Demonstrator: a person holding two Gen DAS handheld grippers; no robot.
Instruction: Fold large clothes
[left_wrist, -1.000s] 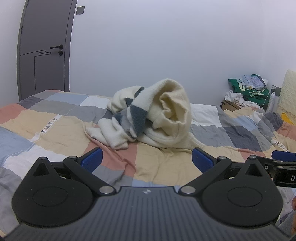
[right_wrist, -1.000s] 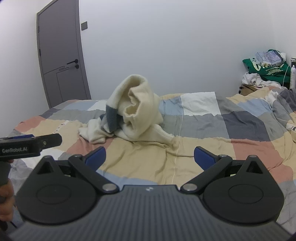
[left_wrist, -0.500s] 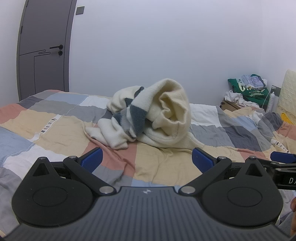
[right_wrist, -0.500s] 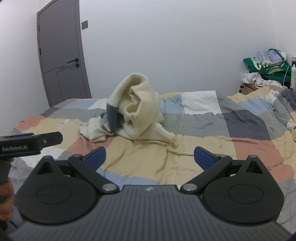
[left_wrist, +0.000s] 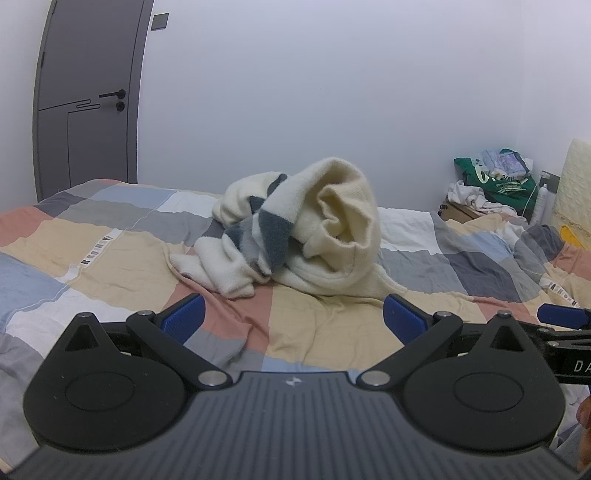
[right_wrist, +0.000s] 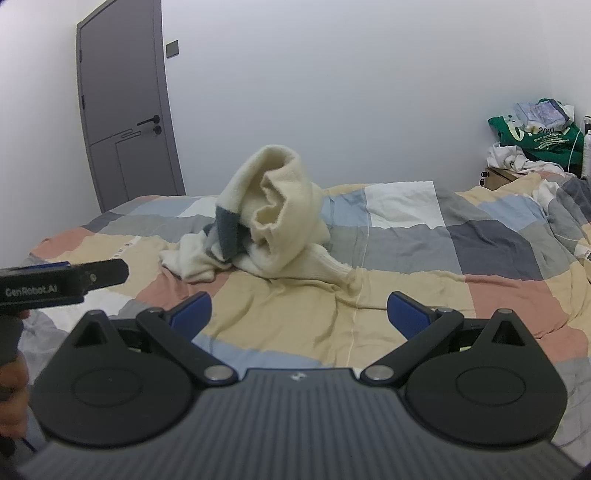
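Observation:
A cream sweater with grey and dark blue patches (left_wrist: 303, 229) lies crumpled in a heap on the patchwork bed cover (left_wrist: 110, 258). It also shows in the right wrist view (right_wrist: 269, 225). My left gripper (left_wrist: 291, 319) is open and empty, short of the heap and above the cover. My right gripper (right_wrist: 299, 314) is open and empty, also short of the heap. The right gripper's side (left_wrist: 565, 321) shows at the right edge of the left wrist view. The left gripper's side (right_wrist: 62, 282) shows at the left edge of the right wrist view.
A grey door (left_wrist: 85, 107) stands at the far left. A green bag and loose clothes (left_wrist: 495, 184) pile up at the far right by the wall. A rumpled duvet (right_wrist: 554, 214) lies on the right side of the bed.
Both grippers have barely moved; the views shift only slightly. The sweater has not moved.

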